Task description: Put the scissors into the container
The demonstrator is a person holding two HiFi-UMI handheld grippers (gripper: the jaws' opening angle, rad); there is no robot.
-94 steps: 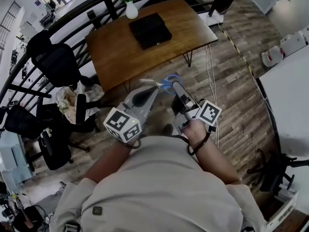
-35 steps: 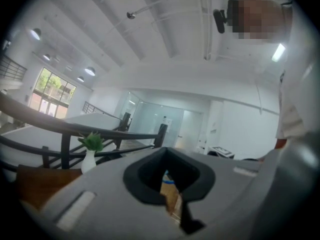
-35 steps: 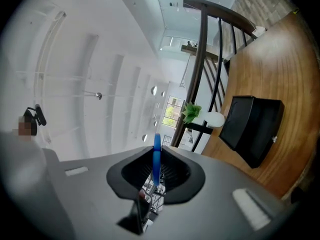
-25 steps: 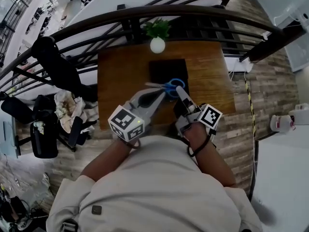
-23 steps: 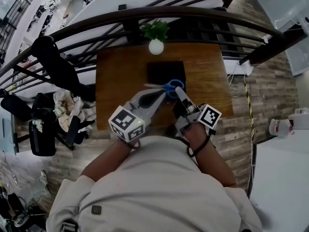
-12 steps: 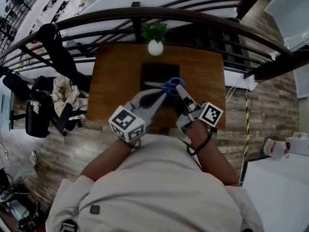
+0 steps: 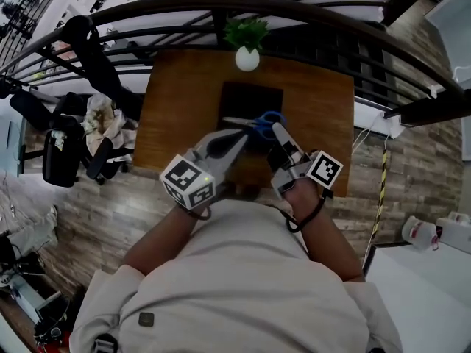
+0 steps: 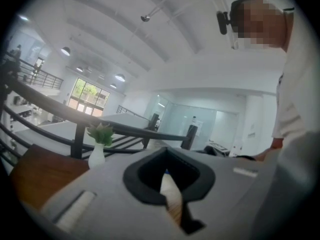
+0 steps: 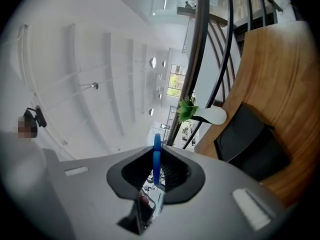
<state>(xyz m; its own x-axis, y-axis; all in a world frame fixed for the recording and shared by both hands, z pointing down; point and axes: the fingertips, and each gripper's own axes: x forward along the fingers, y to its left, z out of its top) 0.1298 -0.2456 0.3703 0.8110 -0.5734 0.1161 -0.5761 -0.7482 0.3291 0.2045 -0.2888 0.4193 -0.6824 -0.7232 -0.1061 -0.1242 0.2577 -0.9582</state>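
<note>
Blue-handled scissors [image 7: 265,120] hang over the near edge of the black container [image 7: 250,98], which sits on the wooden table [image 7: 176,101]. Their blades point left. My right gripper [image 7: 277,129] is shut on the blue handle, which shows as a thin blue strip [image 9: 157,156] between the pads of the right gripper [image 9: 156,170]. My left gripper [image 7: 243,135] is just left of the scissors with its jaws together and nothing visibly held; in its own view the left gripper [image 8: 168,184] shows only a thin slit. The container [image 9: 252,144] lies ahead and to the right in the right gripper view.
A white vase with a green plant [image 7: 247,54] stands at the table's far edge behind the container, next to a dark railing [image 7: 221,6]. Office chairs and bags [image 7: 66,145] crowd the floor left of the table. The vase [image 8: 96,154] also shows in the left gripper view.
Both grippers and the scissors have moved forward over the table, and the table and container have shifted in the head view. The grip on the scissors is unchanged.
</note>
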